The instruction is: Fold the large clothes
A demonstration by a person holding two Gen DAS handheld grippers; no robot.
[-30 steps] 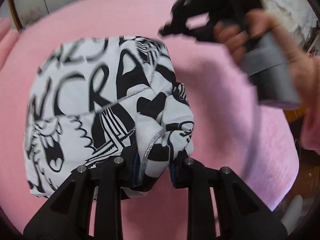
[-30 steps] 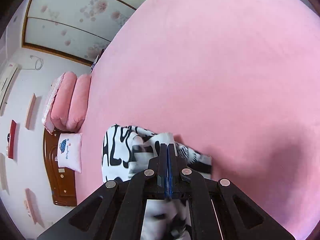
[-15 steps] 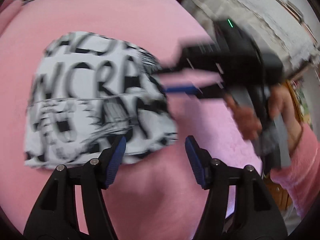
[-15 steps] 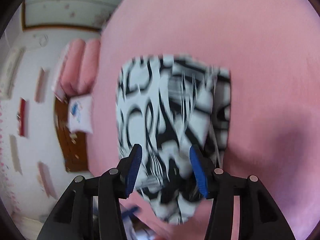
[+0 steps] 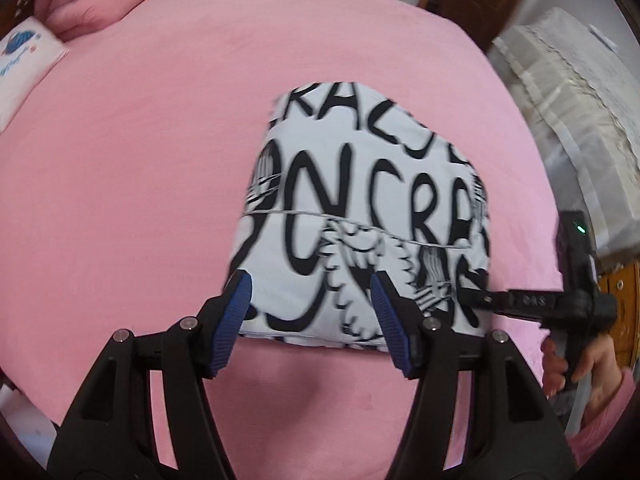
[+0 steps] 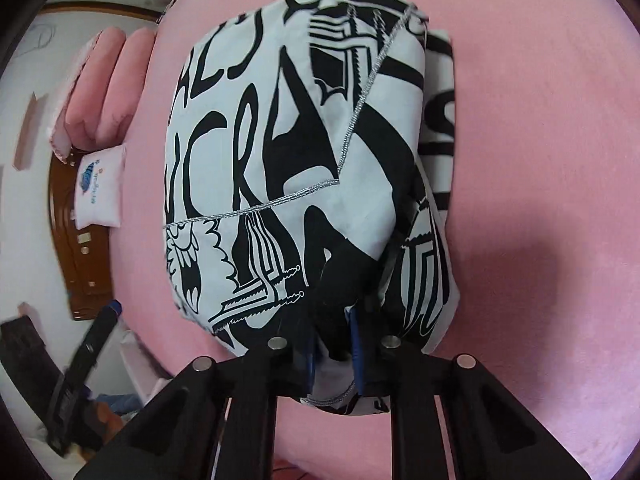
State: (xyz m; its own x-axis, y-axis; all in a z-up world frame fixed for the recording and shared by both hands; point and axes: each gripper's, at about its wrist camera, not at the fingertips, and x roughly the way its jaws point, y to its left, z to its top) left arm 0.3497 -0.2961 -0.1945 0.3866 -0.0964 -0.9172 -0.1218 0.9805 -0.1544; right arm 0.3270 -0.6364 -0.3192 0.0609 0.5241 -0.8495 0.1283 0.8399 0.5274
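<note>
My left claw (image 5: pixel 310 322) hangs released above the near edge of the garment (image 5: pixel 360 216), its blue pads (image 5: pixel 236 320) wide apart and touching nothing. My right claw (image 6: pixel 334 348) has just been closing, and it now pinches a black-and-white fold of the garment (image 6: pixel 304 168) at its near edge, cloth bunched between the blue pads (image 6: pixel 356 344).

From the left wrist, my right claw (image 5: pixel 472 296) reaches in from the right side onto the garment's near right corner, with my hand (image 5: pixel 576 364) and a pink sleeve (image 5: pixel 612 412) behind it. From the right wrist, my left claw (image 6: pixel 114 308) shows blurred at the lower left, off the bed. Nothing lies between either claw and the cloth.

The garment lies on the pink bed (image 5: pixel 140 160), well apart from the pink pillows (image 5: pixel 104 4) and the small white cushion (image 5: pixel 24 52) by the wooden headboard (image 6: pixel 80 240). A cream covered piece of furniture (image 5: pixel 572 120) stands beyond the bed's right side.

The garment is folded into a compact, thick bundle, white with bold black lettering and cartoon figures, a silver stitched seam (image 6: pixel 288 200) crossing its top layer. In the left wrist view its long axis runs away from me, the far end narrower and leaning left; the lettering runs across it.
</note>
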